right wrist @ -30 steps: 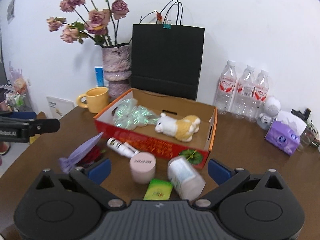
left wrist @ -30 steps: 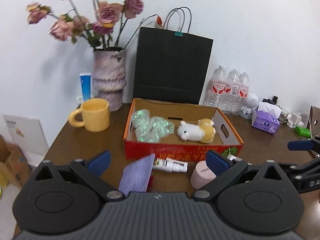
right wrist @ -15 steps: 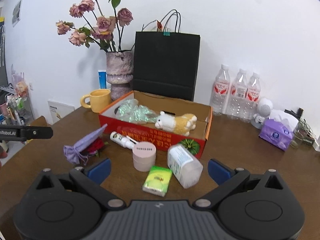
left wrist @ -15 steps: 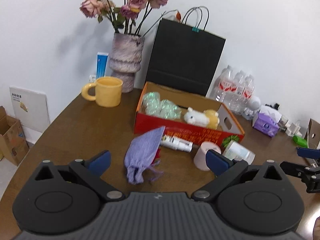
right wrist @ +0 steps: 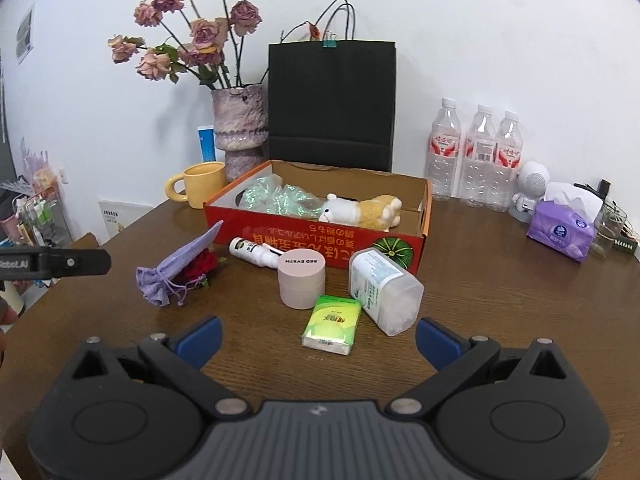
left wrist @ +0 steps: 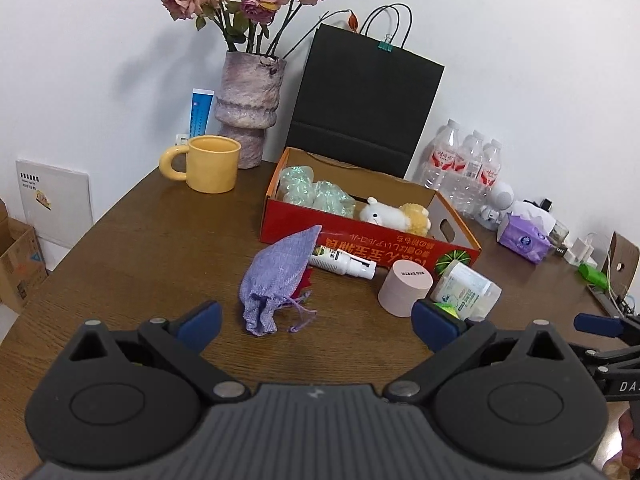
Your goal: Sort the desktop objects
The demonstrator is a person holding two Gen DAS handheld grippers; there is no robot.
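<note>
Left gripper [left wrist: 316, 322]: jaws wide, empty.
Right gripper [right wrist: 318, 336]: spread, empty.
Pouch [left wrist: 276, 276]: woven lilac cloth — crumpled.
Jar [right wrist: 301, 277]: pink, matte cylinder.

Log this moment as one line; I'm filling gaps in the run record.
left gripper: jaws open, empty | right gripper: jaws open, empty | purple pouch, pink jar on table, outside red box

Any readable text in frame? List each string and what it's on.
"RED EARTH": lid of the pink jar.
"RoboLAI", cut off at the frame edge: left gripper's arm.
Orange characters, upside down, on the red box: not legible to me.
Bottle, tissue and tube labels: too small.
</note>
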